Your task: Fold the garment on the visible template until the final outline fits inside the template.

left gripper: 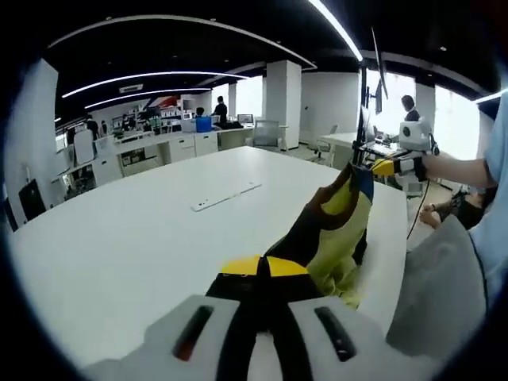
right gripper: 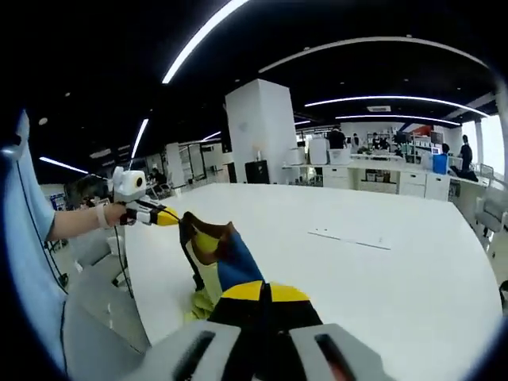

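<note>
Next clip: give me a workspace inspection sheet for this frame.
Surface: white table, mostly bare.
Job's things: garment, yellow, brown and blue, lifted off the table and stretched between both grippers; template not made out.
Clutter: flat white strip lying mid-table.
Grippers: left gripper and right gripper each shut on the garment.
Cables: dark cable hanging below the left gripper.
Surroundings: open office, white pillar, desks, people in the distance.

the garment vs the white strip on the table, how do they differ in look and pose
The garment is multicoloured (yellow, brown, blue) and crumpled; the white strip is plain, thin and straight. The garment hangs stretched between the left gripper and right gripper, lifted near the table's edge; the strip lies flat further in, untouched. Both are over the same white table.
</note>
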`<action>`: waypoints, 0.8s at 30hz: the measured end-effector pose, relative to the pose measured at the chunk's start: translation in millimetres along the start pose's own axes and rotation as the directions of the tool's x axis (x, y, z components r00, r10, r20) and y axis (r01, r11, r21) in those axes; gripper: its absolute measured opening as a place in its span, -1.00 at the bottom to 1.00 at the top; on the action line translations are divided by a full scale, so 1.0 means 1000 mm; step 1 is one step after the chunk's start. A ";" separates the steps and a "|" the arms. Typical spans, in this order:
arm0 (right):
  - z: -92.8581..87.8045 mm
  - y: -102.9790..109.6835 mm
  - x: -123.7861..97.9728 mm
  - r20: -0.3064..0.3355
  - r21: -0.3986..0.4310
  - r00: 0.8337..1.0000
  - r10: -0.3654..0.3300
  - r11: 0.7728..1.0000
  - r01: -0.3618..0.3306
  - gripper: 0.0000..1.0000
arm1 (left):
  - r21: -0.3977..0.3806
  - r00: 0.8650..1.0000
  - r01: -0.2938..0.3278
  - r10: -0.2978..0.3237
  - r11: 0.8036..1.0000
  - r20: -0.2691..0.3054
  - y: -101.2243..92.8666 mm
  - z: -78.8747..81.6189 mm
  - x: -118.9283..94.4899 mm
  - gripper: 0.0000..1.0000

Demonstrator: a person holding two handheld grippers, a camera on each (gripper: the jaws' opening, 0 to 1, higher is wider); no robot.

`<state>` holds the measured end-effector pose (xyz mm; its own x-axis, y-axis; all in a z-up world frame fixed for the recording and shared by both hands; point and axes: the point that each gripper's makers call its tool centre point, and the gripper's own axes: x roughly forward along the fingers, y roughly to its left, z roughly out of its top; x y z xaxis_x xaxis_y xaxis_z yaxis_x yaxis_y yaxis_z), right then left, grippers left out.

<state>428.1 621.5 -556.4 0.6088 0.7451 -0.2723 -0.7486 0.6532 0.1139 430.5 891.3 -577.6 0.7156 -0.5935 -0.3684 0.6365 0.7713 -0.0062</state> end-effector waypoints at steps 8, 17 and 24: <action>0.057 -0.001 -0.004 0.114 -0.048 0.994 -0.001 0.999 0.006 -1.00 | 0.003 0.996 -0.027 0.026 1.000 0.089 0.009 0.045 -0.014 -1.00; 0.111 -0.018 0.003 0.200 -0.109 0.980 0.003 0.994 0.020 -1.00 | 0.013 0.986 -0.034 0.032 0.999 0.165 0.028 0.099 -0.011 -1.00; 0.105 -0.059 0.032 0.165 -0.103 0.986 -0.021 0.994 0.039 -1.00 | -0.018 0.991 -0.027 0.029 0.999 0.134 0.060 0.100 0.024 -1.00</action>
<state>519.3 620.9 -471.3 0.6597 0.7430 -0.1133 -0.7474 0.6643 0.0046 514.7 900.6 -494.3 0.7661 -0.5960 -0.2405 0.6115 0.7911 -0.0125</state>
